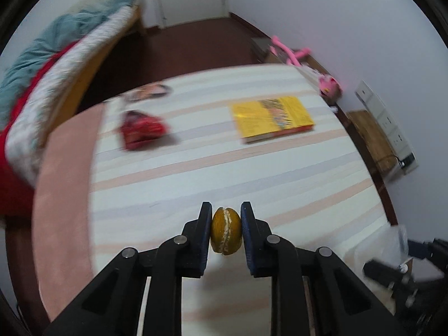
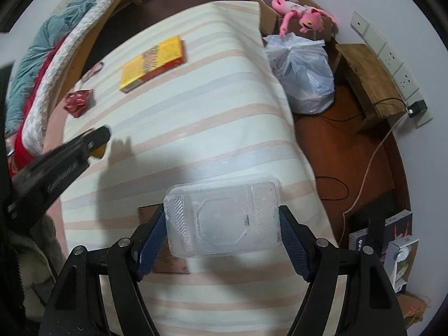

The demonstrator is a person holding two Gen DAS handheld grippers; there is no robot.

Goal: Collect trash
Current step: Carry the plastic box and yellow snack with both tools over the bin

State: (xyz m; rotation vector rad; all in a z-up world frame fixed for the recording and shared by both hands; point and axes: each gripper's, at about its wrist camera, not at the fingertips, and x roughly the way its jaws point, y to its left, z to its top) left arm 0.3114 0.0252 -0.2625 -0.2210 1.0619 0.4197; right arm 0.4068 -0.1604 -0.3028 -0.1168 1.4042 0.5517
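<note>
My left claw (image 1: 226, 231) is nearly closed, both dark blue pads pressing the sides of a small round yellow-orange piece of fruit peel (image 1: 226, 231) with a pale seam running down its middle; the peel sits right between the fingertips, at the 6 o'clock part of the left wrist view, above the cream bedsheet with pink and grey stripes (image 1: 196, 168). My right claw (image 2: 222, 222) stands about half open, clamped on a clear rectangular plastic food container (image 2: 222, 221) held crosswise, one blue pad against each short end, at 6 o'clock in the right wrist view. From that view my left claw shows at 9 o'clock as a black arm with a bit of yellow at its tip. Farther up the sheet lie a crumpled red foil wrapper (image 1: 141, 130) at 10 o'clock and a yellow paperback book (image 1: 273, 117) at 1 o'clock in the left view. Beside the bed, at 1 o'clock in the right view, a bulging white plastic bag (image 2: 303, 75) stands on the dark red floor (image 2: 336, 151), just below a pink plush toy (image 2: 296, 11).
</note>
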